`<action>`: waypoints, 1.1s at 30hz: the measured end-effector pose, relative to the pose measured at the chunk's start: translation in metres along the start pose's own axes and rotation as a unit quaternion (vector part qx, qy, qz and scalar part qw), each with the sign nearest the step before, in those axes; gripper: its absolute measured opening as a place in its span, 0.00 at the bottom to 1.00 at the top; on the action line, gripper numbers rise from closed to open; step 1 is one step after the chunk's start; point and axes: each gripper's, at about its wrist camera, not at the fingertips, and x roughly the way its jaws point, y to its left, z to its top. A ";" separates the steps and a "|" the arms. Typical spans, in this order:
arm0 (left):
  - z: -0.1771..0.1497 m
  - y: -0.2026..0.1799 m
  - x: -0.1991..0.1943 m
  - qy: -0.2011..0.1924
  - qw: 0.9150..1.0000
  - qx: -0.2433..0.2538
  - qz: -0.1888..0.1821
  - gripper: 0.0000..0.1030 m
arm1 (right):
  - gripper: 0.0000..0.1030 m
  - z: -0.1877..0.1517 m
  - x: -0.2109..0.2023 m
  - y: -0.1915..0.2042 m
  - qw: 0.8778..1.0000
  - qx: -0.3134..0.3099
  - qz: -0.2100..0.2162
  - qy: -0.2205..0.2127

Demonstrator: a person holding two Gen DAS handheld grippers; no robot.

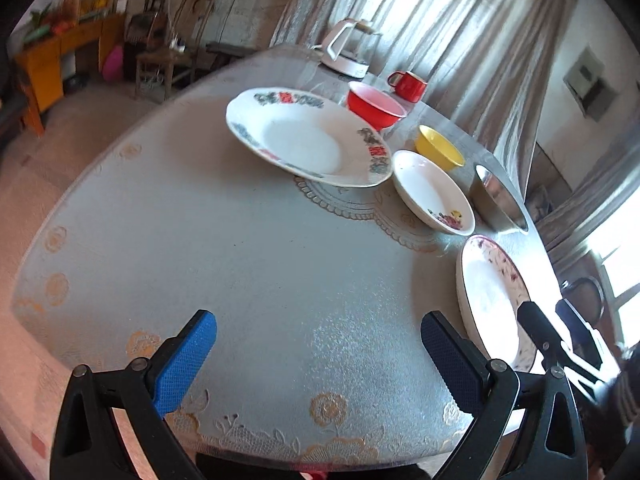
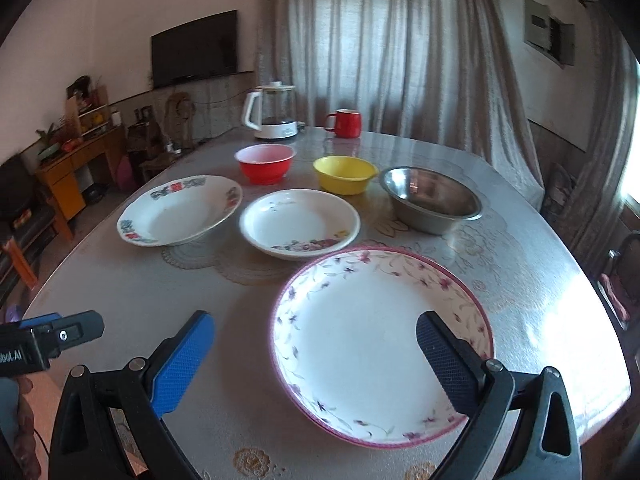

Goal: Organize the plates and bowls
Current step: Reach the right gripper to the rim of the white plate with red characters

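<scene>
Glossy glazed plates [image 2: 382, 344], a shiny metal bowl [image 2: 430, 198], matt embossed tablecloth [image 1: 260, 280], textured fingers [image 2: 182, 364].

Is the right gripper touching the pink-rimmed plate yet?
Cannot tell. In the right wrist view the right gripper is open, one finger overlapping the pink-rimmed plate; neither view plainly shows contact or a gap.

I see grey sheer curtains [image 2: 400, 40] spanning the far wall, daylight glowing through the window behind them. A black flat-screen television [image 2: 195, 48] hangs on the pale left wall above a low ledge. An orange-yellow wooden desk [image 2: 78, 164] stands at far left, cluttered on top. A dark wooden chair [image 1: 184, 36] sits beside it. The floor [image 1: 80, 120] looks pale beige. Bright light enters at right.
</scene>
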 end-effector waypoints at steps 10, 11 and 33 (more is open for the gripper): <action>0.031 0.029 0.004 -0.045 0.997 -0.053 0.021 1.00 | 0.99 0.032 0.036 0.013 0.997 -0.057 0.052 0.030; 0.035 0.031 0.006 -0.045 0.997 -0.056 0.019 1.00 | 0.99 0.037 0.040 0.014 0.996 -0.060 0.055 0.035; 0.079 0.071 0.042 -0.017 0.993 -0.116 -0.030 1.00 | 0.81 0.150 0.197 0.070 0.970 -0.120 0.170 0.126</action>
